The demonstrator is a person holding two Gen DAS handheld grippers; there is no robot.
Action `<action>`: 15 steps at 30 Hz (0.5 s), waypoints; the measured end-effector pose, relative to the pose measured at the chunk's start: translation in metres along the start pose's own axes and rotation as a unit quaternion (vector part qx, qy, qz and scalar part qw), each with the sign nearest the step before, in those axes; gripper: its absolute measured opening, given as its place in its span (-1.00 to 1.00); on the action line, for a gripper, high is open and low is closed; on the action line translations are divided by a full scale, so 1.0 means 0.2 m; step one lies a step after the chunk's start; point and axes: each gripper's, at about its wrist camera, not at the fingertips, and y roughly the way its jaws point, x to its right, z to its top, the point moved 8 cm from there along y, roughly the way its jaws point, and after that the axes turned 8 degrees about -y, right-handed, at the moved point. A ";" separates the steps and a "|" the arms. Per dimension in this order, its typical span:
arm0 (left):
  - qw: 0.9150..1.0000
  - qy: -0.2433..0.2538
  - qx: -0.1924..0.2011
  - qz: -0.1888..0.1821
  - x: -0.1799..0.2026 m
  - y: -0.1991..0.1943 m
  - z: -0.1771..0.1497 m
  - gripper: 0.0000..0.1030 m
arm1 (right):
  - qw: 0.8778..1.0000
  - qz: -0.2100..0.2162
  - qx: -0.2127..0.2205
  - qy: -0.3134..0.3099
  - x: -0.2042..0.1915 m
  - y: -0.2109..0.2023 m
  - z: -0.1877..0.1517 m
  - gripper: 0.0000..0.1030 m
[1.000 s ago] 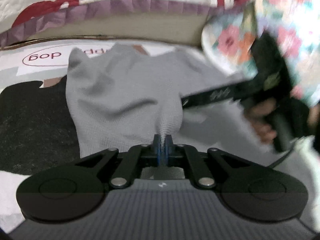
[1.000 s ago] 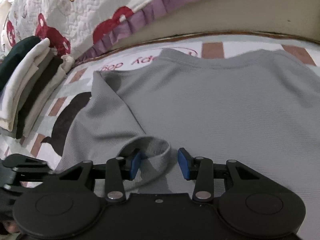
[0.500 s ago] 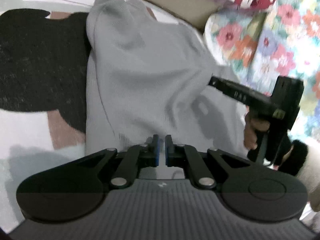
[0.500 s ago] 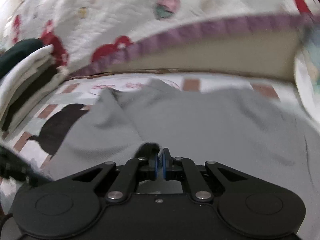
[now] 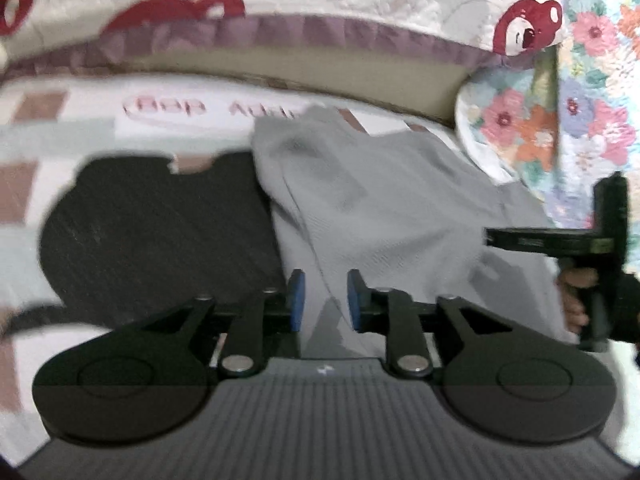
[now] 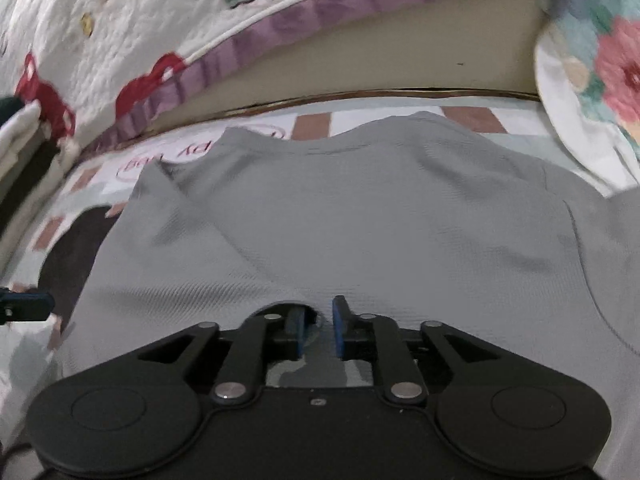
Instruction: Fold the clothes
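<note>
A grey T-shirt (image 6: 360, 216) lies on the patterned mat, collar toward the far side, its left part folded over. It also shows in the left wrist view (image 5: 380, 216). My left gripper (image 5: 322, 300) is open over the shirt's left folded edge, with cloth lying between its blue pads but not clamped. My right gripper (image 6: 320, 330) is open low over the shirt's near part, with cloth just ahead of its pads. The right gripper's body also shows at the right of the left wrist view (image 5: 560, 240).
A quilted cover with a purple frill (image 6: 280, 28) hangs along the far side. A floral pillow (image 5: 540, 120) lies at the right. A stack of folded clothes (image 6: 20, 132) stands at the far left. The mat's black print (image 5: 160, 232) lies left of the shirt.
Both grippers were shut on the shirt half a second ago and have opened, letting the cloth go. The shirt's left part now lies folded over.
</note>
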 end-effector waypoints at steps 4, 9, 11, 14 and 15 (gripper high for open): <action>0.998 0.020 0.040 0.047 -0.01 0.06 0.13 -0.01 | 0.999 0.039 -0.008 0.013 0.00 0.02 0.00 -0.54; 0.993 0.061 0.045 0.088 0.06 0.25 0.34 0.18 | 0.994 0.107 -0.026 0.025 0.00 0.00 -0.04 -0.35; 0.993 0.065 0.040 0.087 0.10 0.34 0.42 0.20 | 0.990 0.135 -0.033 0.030 0.01 -0.02 -0.06 -0.33; 0.996 0.030 0.020 0.079 0.10 0.48 0.48 0.24 | 0.983 0.176 -0.044 0.037 0.02 -0.04 -0.10 -0.16; 0.997 0.017 0.014 0.081 0.09 0.52 0.49 0.24 | 0.981 0.186 -0.042 0.046 0.03 -0.06 -0.10 -0.12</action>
